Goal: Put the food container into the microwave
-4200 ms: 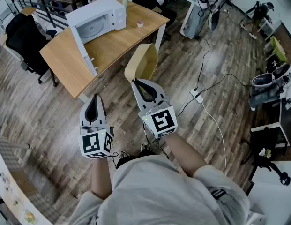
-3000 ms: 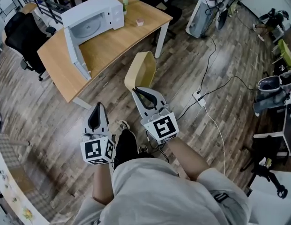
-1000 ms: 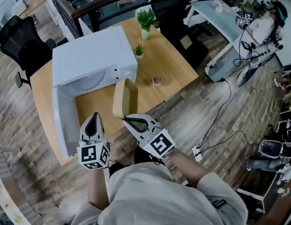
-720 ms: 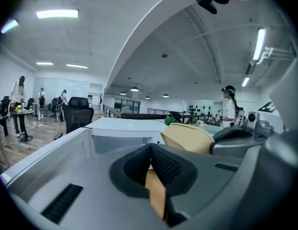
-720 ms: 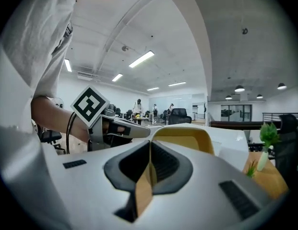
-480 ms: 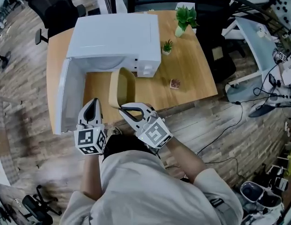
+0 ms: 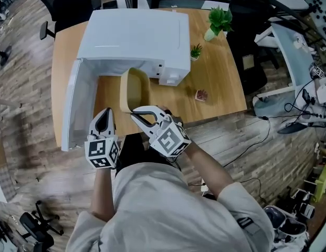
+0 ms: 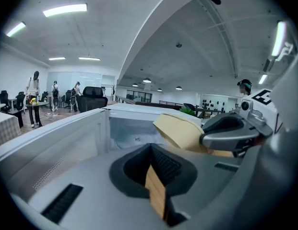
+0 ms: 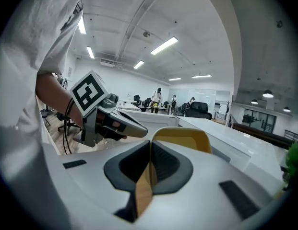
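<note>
The white microwave (image 7: 136, 35) stands on the wooden table (image 7: 215, 83) with its door (image 7: 76, 109) swung open to the left. My right gripper (image 7: 135, 111) is shut on the rim of the tan food container (image 7: 132, 88), which it holds on edge just in front of the cavity mouth. In the right gripper view the container (image 9: 180, 138) rises beyond the closed jaws. My left gripper (image 7: 105, 113) hovers beside it, near the door, shut and holding nothing. In the left gripper view the cavity (image 8: 129, 131) lies straight ahead, with the container (image 8: 180, 131) to the right.
Two potted plants (image 7: 218, 20) (image 7: 195, 50) and a small pink object (image 7: 201, 95) sit on the table right of the microwave. Office chairs (image 7: 68, 7) stand behind the table. Another desk and cables (image 7: 288, 62) are at the right.
The person has walked up to the table. The right gripper has carried the container forward, from over the floor to the mouth of the microwave. The left gripper stayed shut alongside.
</note>
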{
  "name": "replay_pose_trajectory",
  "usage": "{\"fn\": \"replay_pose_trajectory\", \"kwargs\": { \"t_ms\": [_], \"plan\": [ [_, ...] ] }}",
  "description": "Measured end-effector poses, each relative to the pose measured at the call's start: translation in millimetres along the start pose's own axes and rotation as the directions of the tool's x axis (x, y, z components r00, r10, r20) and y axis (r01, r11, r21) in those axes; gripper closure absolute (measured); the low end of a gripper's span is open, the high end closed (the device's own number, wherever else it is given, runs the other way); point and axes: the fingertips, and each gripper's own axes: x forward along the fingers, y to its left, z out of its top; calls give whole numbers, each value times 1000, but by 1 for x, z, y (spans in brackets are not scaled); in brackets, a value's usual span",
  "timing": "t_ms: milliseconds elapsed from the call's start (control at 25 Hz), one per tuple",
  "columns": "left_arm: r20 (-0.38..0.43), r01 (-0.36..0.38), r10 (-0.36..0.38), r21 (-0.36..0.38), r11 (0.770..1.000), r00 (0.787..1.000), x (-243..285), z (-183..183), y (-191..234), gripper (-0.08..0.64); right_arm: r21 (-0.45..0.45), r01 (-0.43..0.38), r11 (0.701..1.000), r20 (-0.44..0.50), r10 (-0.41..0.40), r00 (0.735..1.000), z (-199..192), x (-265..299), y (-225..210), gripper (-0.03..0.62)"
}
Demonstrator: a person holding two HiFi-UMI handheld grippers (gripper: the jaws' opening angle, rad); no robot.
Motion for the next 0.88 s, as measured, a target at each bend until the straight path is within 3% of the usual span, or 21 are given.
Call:
{"fn": "replay_pose_trajectory", "kwargs": {
  "t_ms": [880],
  "plan": [
    [-100,-8,-3,-108,994,995,40,-49,47,548,13,-66,998,-190,67,979,-46,81,-33,572]
  ]
}}
